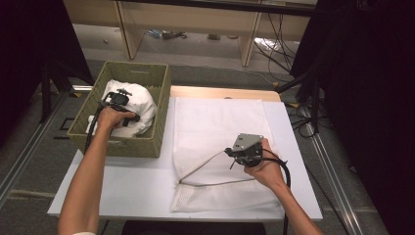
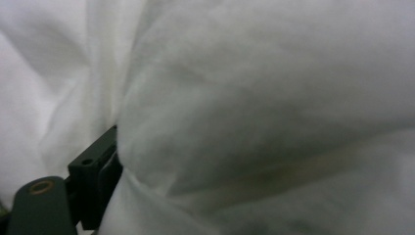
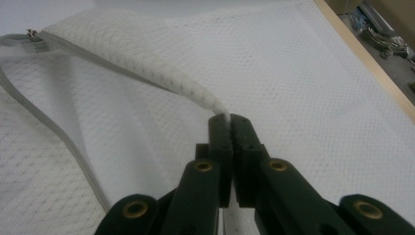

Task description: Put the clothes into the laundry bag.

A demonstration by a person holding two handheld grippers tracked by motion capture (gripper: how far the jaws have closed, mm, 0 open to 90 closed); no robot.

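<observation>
A white mesh laundry bag (image 1: 220, 122) lies flat on the white table. My right gripper (image 1: 230, 152) is shut on the upper edge of the bag's opening and holds it raised off the lower layer. In the right gripper view the jaws (image 3: 230, 120) pinch that mesh edge (image 3: 147, 63), and the grey zipper band (image 3: 58, 137) curves away below. My left gripper (image 1: 117, 98) is down in the woven basket (image 1: 117, 144), pressed into a heap of white cloth (image 1: 144, 107). One black finger (image 2: 93, 171) stands far to the left with cloth (image 2: 254, 107) bulging past it; the other finger is hidden.
The basket stands at the table's left, hanging over the edge. A wooden strip (image 1: 225, 92) runs along the table's far edge. Dark stands and cables (image 1: 293, 98) are on the floor to the right, and desks stand at the back.
</observation>
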